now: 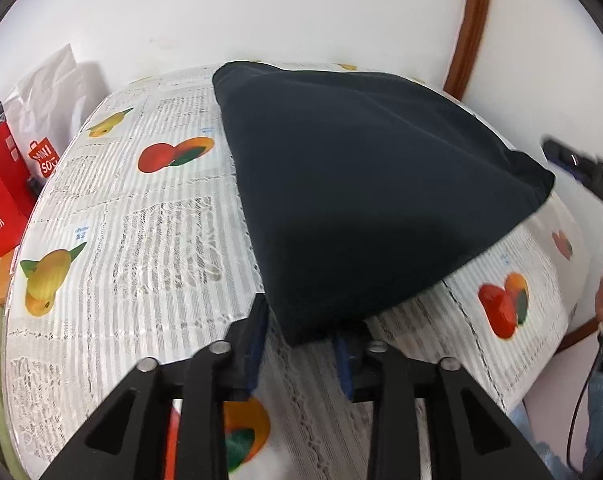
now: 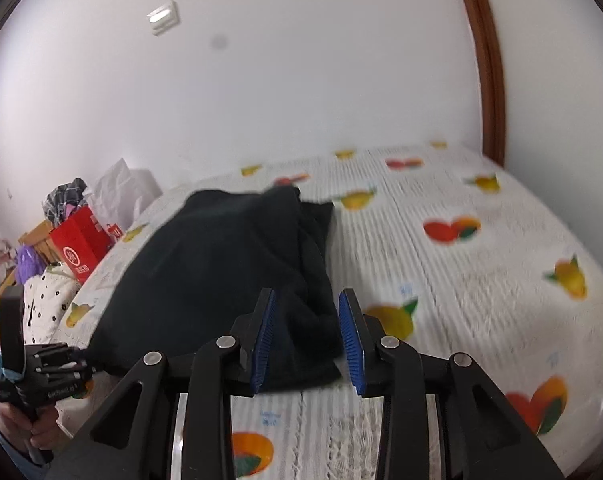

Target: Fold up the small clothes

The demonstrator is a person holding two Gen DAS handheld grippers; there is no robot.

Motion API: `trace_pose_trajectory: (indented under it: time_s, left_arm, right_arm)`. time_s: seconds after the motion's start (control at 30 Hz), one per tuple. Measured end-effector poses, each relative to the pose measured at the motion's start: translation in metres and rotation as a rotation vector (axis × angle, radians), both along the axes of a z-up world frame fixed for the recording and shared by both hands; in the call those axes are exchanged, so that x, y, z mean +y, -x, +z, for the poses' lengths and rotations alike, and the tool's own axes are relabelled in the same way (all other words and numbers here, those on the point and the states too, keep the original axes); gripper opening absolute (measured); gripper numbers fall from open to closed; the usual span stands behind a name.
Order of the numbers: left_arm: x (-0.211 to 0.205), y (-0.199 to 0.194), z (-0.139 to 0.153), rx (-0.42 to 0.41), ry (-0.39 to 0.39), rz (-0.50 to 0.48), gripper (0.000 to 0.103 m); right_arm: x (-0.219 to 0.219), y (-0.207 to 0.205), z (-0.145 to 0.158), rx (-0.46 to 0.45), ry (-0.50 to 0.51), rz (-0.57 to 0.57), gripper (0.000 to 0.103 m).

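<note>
A dark navy garment [image 1: 361,180] lies folded on the fruit-print tablecloth [image 1: 141,240]. Its near corner lies between the tips of my left gripper [image 1: 301,320], whose blue pads [image 1: 257,344] stand apart without pinching it; the cloth hides the right tip. In the right wrist view the garment [image 2: 221,272] lies bunched, and its near end lies between the fingers of my right gripper [image 2: 306,294]. The blue pads [image 2: 351,344] stand apart, with a sliver of tablecloth showing beside the right one. A hand holds the left gripper [image 2: 83,364] at the cloth's left corner.
A red paper bag [image 1: 1,200] and a white bag [image 1: 49,120] stand beyond the table's left edge, near a pile of clothes [image 2: 45,300]. A white wall and a brown door frame [image 1: 469,28] lie behind. Bare tablecloth [image 2: 481,280] stretches right of the garment.
</note>
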State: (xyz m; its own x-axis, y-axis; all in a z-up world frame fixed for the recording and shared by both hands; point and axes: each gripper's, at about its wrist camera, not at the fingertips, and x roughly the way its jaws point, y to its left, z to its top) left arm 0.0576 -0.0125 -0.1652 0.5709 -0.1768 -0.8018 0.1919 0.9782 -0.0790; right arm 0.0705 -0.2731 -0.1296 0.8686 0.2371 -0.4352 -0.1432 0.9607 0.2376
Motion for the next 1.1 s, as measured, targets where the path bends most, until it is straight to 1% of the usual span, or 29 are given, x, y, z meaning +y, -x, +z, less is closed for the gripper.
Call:
trace_pose_trajectory:
  time_s: [0.1,0.17,0.2,0.23,0.27,0.33,0.37,0.43,0.47,0.5,0.53,0.57,0.6,0.63,0.67,0.7,0.73,0.8,0.83,0.9,0.93,0.97,1.03,1.07,1.1]
  left_arm:
    - [-0.001,0.014,0.010,-0.026,0.019,-0.040,0.039]
    - [0.001,0.024,0.021,-0.055,0.058,-0.078,0.050]
    - [0.003,0.029,0.027,-0.074,0.073,-0.085,0.053]
    - [0.005,0.032,0.032,-0.094,0.078,-0.084,0.059]
    - [0.006,0.032,0.037,-0.114,0.077,-0.080,0.060]
    - [0.006,0.027,0.044,-0.128,0.063,-0.058,0.060]
    - [0.006,0.017,0.044,-0.126,0.054,-0.031,0.060]
    - [0.006,-0.008,0.037,-0.095,0.036,0.018,0.060]
    - [0.005,-0.021,0.032,-0.079,0.022,0.037,0.060]
    - [0.004,-0.028,0.027,-0.063,0.007,0.044,0.061]
    - [0.002,-0.036,0.020,-0.033,-0.005,0.048,0.063]
    - [0.002,-0.039,0.015,-0.006,-0.003,0.048,0.063]
    - [0.003,-0.041,0.010,0.011,0.008,0.047,0.063]
    - [0.004,-0.041,0.007,0.017,0.026,0.045,0.063]
    - [0.005,-0.042,0.005,0.020,0.037,0.041,0.063]
    - [0.006,-0.042,0.004,0.023,0.040,0.037,0.063]
    - [0.007,-0.042,0.004,0.026,0.041,0.032,0.063]
    - [0.010,-0.040,0.007,0.026,0.051,0.021,0.063]
    - [0.011,-0.039,0.010,0.019,0.055,0.016,0.063]
    - [0.014,-0.036,0.016,-0.004,0.053,0.012,0.063]
    - [0.016,-0.037,0.020,-0.018,0.051,0.015,0.063]
    - [0.017,-0.037,0.026,-0.028,0.054,0.018,0.063]
    - [0.019,-0.046,0.033,-0.033,0.056,0.026,0.062]
    - [0.020,-0.051,0.035,-0.035,0.051,0.030,0.062]
    - [0.020,-0.057,0.037,-0.036,0.043,0.034,0.062]
  right_arm:
    - [0.004,-0.016,0.004,0.009,-0.013,0.025,0.036]
    - [0.007,-0.036,-0.003,0.057,-0.031,0.055,0.036]
    - [0.008,-0.045,-0.008,0.088,-0.046,0.065,0.036]
    - [0.008,-0.053,-0.014,0.118,-0.061,0.070,0.036]
    - [0.007,-0.061,-0.019,0.144,-0.079,0.070,0.036]
    - [0.005,-0.071,-0.027,0.178,-0.118,0.061,0.036]
    - [0.004,-0.075,-0.029,0.189,-0.143,0.067,0.034]
    - [0.007,-0.078,-0.029,0.199,-0.150,0.086,0.014]
    - [0.010,-0.077,-0.027,0.190,-0.127,0.103,0.006]
    - [0.011,-0.074,-0.023,0.165,-0.111,0.116,0.004]
    - [0.009,-0.065,-0.018,0.110,-0.108,0.125,0.004]
    - [0.003,-0.053,-0.012,0.038,-0.127,0.134,0.004]
    - [-0.003,-0.044,-0.009,-0.002,-0.153,0.140,0.004]
    - [-0.010,-0.038,-0.009,-0.015,-0.186,0.157,0.004]
    - [-0.012,-0.037,-0.012,-0.008,-0.191,0.157,0.004]
    - [-0.011,-0.037,-0.017,0.012,-0.168,0.143,0.004]
    - [-0.006,-0.040,-0.025,0.057,-0.109,0.128,0.004]
    - [-0.002,-0.043,-0.034,0.113,-0.039,0.118,0.008]
    - [-0.003,-0.043,-0.034,0.124,-0.021,0.115,0.010]
    - [-0.011,-0.042,-0.024,0.111,-0.034,0.110,0.017]
    - [-0.013,-0.045,-0.016,0.105,-0.033,0.094,0.019]
    - [-0.014,-0.050,-0.007,0.102,-0.023,0.084,0.023]
    - [-0.011,-0.064,0.007,0.105,-0.012,0.099,0.031]
    - [-0.008,-0.076,0.014,0.115,-0.008,0.104,0.036]
    - [-0.005,-0.087,0.019,0.133,-0.002,0.103,0.037]
